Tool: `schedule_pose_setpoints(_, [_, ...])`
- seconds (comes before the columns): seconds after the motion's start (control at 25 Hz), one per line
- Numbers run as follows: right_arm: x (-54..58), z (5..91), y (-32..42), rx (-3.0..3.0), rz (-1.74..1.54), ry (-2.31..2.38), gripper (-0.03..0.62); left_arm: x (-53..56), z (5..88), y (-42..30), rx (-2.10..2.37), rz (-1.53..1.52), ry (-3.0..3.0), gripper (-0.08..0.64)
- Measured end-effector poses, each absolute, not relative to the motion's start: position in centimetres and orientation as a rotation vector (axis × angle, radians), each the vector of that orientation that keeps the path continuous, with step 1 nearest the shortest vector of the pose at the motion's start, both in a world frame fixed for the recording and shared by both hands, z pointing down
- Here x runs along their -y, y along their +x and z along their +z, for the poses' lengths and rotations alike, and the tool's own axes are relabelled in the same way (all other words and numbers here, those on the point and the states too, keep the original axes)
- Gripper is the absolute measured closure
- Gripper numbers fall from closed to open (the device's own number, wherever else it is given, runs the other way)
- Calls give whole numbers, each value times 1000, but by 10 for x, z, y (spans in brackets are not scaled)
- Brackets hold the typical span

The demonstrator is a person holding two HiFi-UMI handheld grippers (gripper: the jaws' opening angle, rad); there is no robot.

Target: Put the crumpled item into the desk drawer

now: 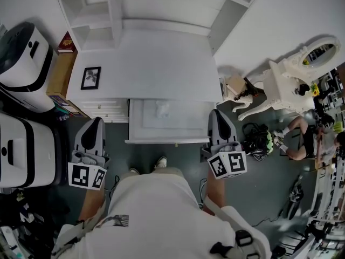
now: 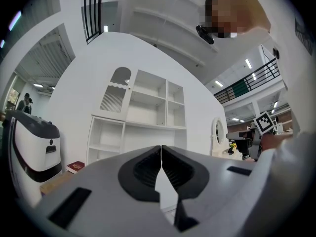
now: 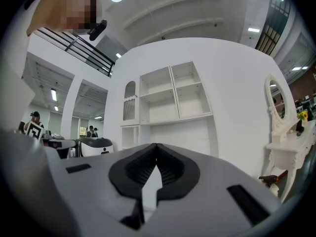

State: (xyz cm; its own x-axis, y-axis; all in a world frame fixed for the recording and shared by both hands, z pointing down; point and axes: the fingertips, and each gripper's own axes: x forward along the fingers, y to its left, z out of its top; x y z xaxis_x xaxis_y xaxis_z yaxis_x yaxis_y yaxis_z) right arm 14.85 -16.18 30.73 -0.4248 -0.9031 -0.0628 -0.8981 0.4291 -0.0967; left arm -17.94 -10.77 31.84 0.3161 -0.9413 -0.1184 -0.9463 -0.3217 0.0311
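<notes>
Where the desk drawer (image 1: 186,124) stands pulled out below the white desk (image 1: 161,63), the crumpled item (image 1: 162,110) lies inside it, a pale wad near the middle of the drawer's floor. Neither gripper touches it. The left gripper (image 1: 96,122) hangs well off to the drawer's left, and the right gripper (image 1: 216,114) sits just beside the drawer's right front corner. Each gripper's own view shows its jaws pressed together with nothing between them. The wad is white on white, so its shape is hard to make out. The person's torso (image 1: 156,209) covers the floor in front of the drawer.
</notes>
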Motion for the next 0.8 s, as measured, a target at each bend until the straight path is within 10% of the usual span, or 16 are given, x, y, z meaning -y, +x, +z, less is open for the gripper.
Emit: schedule_pose_setpoints(0.8, [171,309,149,-2553,-87,-1637,581,125,319,-174,-1766,192,-2541,541])
